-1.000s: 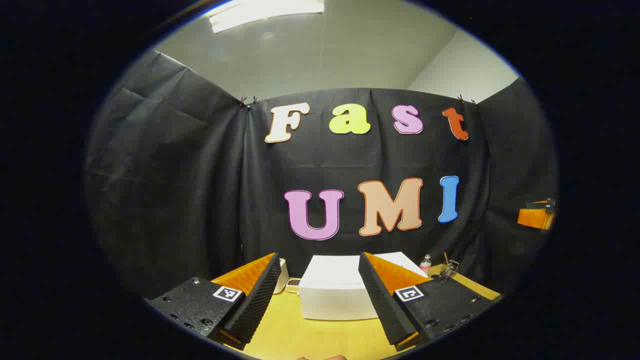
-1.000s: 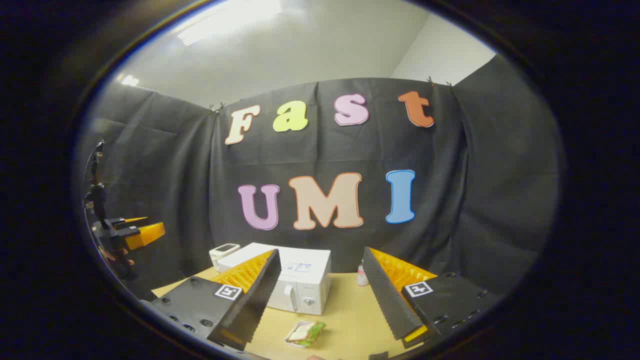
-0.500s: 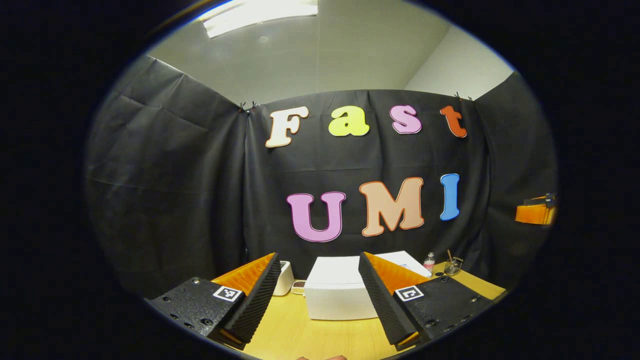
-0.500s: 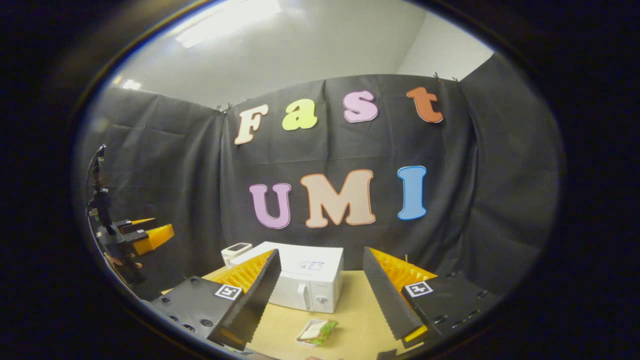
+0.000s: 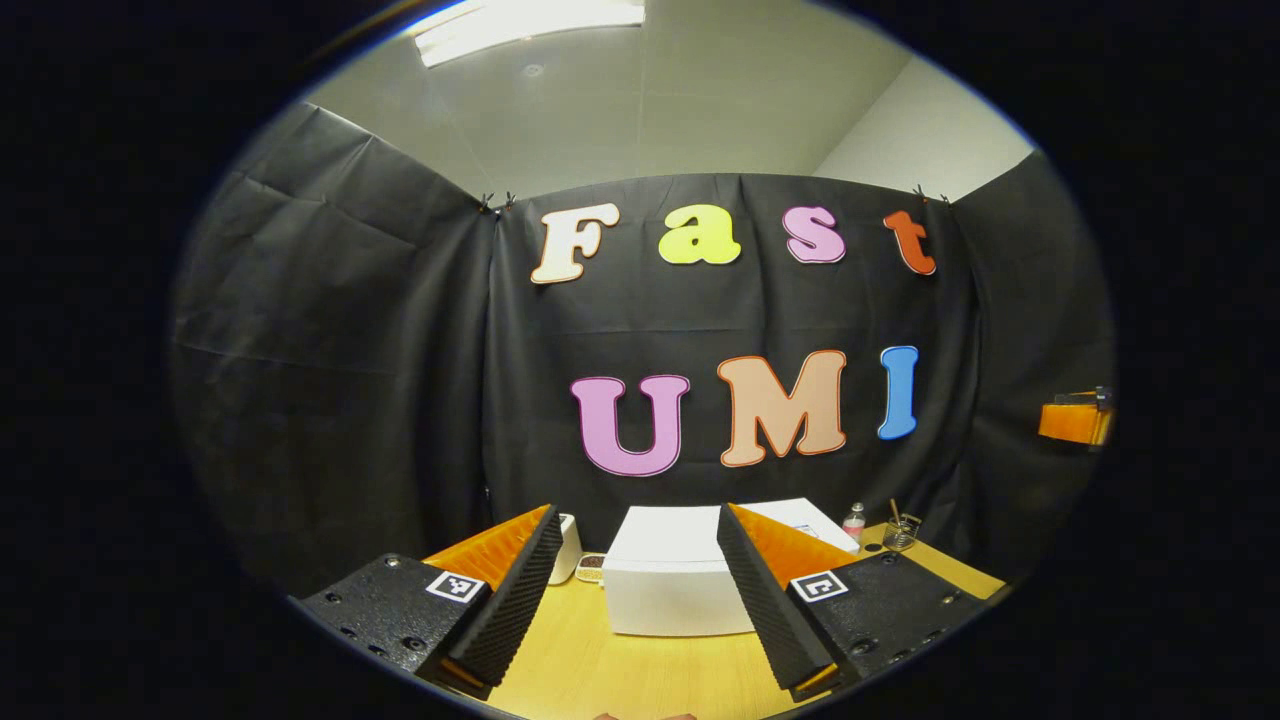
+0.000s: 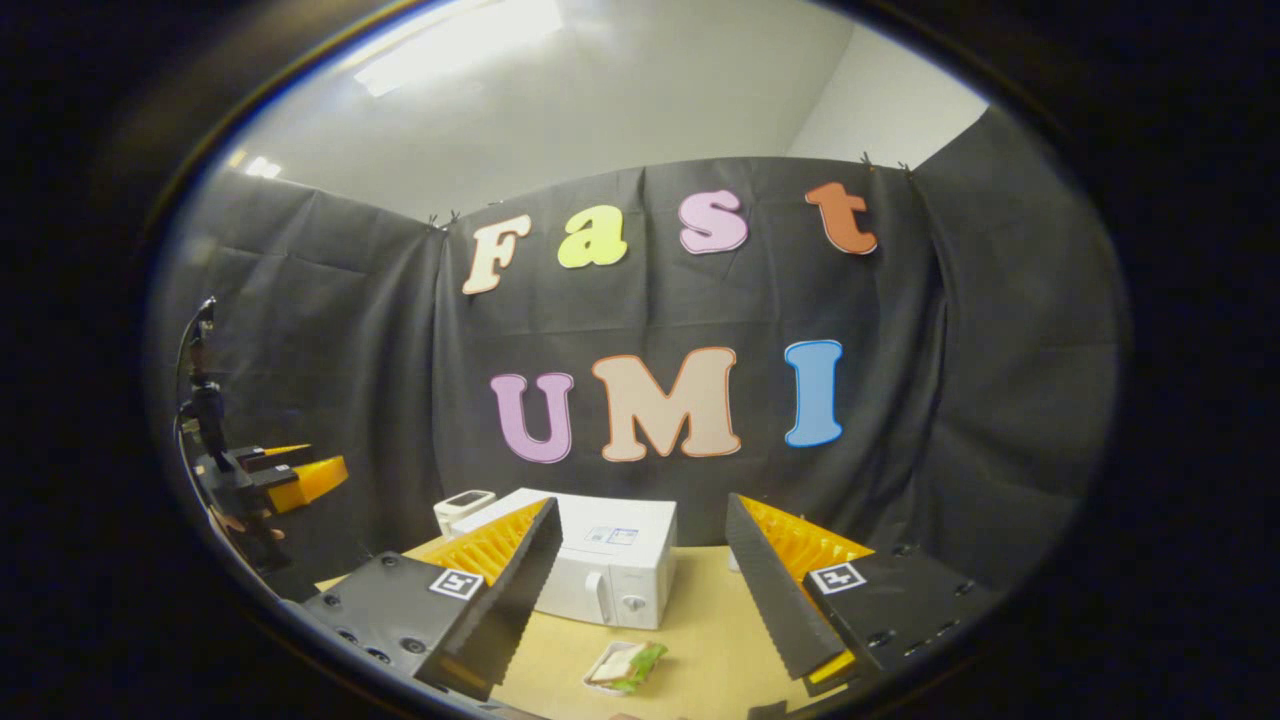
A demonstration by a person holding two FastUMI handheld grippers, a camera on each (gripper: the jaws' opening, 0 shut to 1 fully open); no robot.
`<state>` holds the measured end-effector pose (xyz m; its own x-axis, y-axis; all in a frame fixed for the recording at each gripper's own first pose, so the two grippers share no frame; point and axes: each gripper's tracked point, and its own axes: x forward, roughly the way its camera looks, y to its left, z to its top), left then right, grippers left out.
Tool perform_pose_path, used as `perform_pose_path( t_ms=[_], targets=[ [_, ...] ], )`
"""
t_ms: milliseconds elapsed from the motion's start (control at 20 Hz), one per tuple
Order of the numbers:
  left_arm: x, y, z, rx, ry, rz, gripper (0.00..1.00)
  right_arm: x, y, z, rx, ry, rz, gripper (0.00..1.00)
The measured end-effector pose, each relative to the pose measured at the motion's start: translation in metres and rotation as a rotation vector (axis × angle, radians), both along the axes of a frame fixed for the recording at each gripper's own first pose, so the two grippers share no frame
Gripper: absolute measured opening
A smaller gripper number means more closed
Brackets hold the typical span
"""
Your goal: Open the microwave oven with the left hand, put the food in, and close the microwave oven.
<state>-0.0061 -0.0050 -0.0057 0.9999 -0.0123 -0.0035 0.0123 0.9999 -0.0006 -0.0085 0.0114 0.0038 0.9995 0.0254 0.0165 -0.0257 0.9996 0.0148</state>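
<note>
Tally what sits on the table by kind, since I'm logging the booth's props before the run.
Microwave oven: 1
Food tray with sandwich: 1
Small white appliance: 1
Small dish: 1
Small bottle: 1
Glass holder with sticks: 1
Total: 6

Sm bottle, wire holder on wood table; white device.

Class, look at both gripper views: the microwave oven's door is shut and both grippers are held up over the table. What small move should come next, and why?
Probably bring the left gripper down and forward to the microwave oven, toward its door handle. The door looks shut, the left gripper is open and holds nothing, and the food lies on the table in front, so it cannot go in yet.
</note>
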Motion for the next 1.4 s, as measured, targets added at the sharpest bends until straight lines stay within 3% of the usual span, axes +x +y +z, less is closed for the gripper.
perform_pose_path(
  t_ms=[450,550,600,850,1100,1400],
  targets=[
    [0.004,-0.034,-0.072,-0.038,0.049,-0.122,0.96,-0.004,-0.001,0.001,0.002,-0.013,0.004,0.96],
    [0.007,-0.040,-0.093,-0.021,0.044,-0.126,0.96,-0.006,-0.001,0.003,0.016,-0.031,0.014,1.00],
    [0.009,-0.043,-0.105,-0.006,0.037,-0.126,0.93,-0.007,-0.002,0.003,0.024,-0.037,0.017,0.96],
    [0.027,-0.076,-0.176,0.060,0.093,-0.143,0.96,-0.002,-0.002,-0.003,0.017,-0.021,0.025,0.96],
    [0.043,-0.130,-0.232,0.014,0.153,-0.240,0.96,-0.002,-0.002,-0.002,0.016,-0.015,0.020,0.96],
    [0.068,-0.186,-0.275,-0.079,0.140,-0.333,0.97,-0.005,-0.001,0.002,0.019,-0.036,0.002,0.96]
  ],
)
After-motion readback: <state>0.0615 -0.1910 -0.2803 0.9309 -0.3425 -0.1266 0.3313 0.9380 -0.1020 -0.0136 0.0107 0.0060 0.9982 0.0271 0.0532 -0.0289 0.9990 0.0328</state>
